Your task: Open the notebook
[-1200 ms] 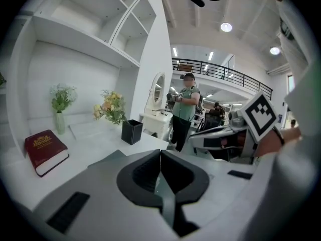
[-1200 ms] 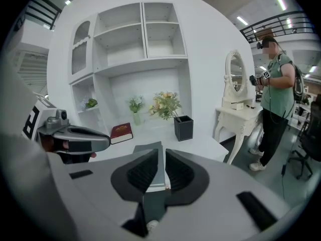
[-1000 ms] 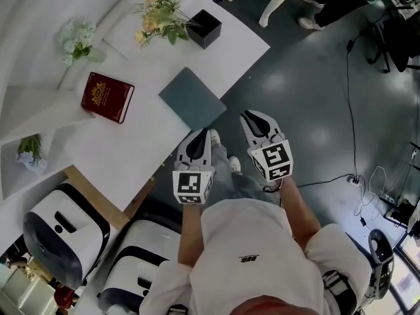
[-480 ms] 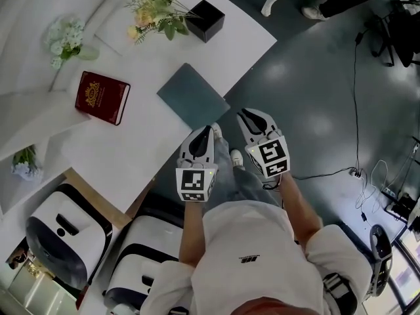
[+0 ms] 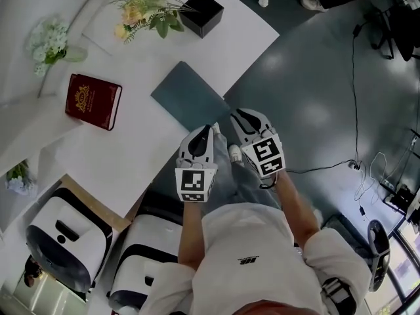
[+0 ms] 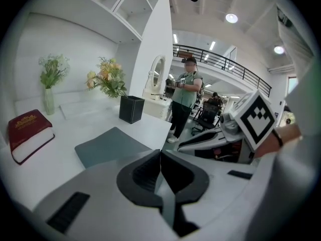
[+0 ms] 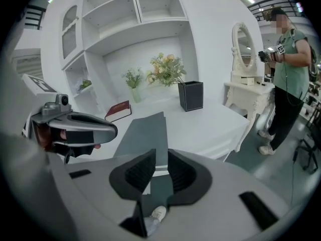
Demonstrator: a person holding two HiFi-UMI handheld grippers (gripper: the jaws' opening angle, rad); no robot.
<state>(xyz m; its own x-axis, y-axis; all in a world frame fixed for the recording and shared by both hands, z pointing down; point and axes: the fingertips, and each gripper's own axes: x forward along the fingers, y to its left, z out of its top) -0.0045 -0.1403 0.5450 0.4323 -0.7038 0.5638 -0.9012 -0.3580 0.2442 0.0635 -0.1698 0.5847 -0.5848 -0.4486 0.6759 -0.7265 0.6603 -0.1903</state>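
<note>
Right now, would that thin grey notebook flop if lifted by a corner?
Probably a bit: the grey notebook looks very thin, lying flat on the white table. Likely light, being far slimmer than the red book. Its plain cover may slide when pushed.

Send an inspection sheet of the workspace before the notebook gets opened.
Surface: white table.
Job's things: grey notebook, closed, flat by the table's near edge, untouched.
Clutter: red book, black box, two bunches of flowers, clear of the notebook.
Grippers: left gripper shut, empty; right gripper open, jaws just been opening, nothing between them; both short of the notebook.
Cables: one cable on the floor, clear of the table.
Surroundings: person in green shirt beyond the table; white machines beside it.
</note>
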